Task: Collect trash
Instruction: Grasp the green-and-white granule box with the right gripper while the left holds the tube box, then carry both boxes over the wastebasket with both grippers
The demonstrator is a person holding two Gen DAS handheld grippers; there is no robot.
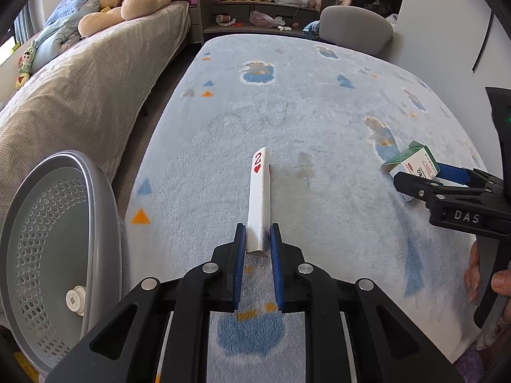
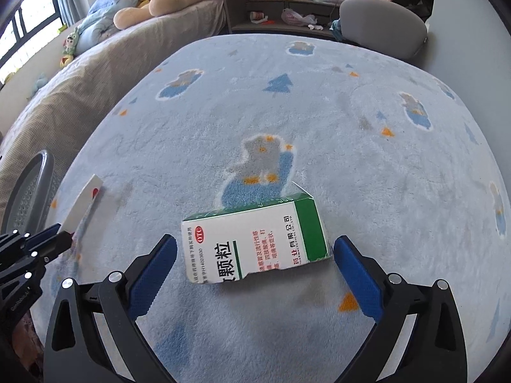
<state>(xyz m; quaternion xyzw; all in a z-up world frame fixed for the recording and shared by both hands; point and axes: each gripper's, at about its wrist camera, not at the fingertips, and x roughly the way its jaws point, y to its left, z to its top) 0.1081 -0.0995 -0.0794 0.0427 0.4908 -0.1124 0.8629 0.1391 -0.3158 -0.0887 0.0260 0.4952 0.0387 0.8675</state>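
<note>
The medicine box (image 2: 255, 239), green and white, lies on the carpet (image 2: 319, 127) between the wide-spread fingers of the right tongs (image 2: 255, 265), not yet touched on either side. To do this step well, I think the tongs should go a little lower and forward, then squeeze the box across its short sides so the thin cardboard does not collapse. To the left of the left tongs (image 1: 258, 239) stands the grey basket (image 1: 57, 239). These tongs are narrow and pinch a bent playing card (image 1: 259, 198). The box shows "OTC" and Chinese text; the card shows a red "2" and a heart.
</note>
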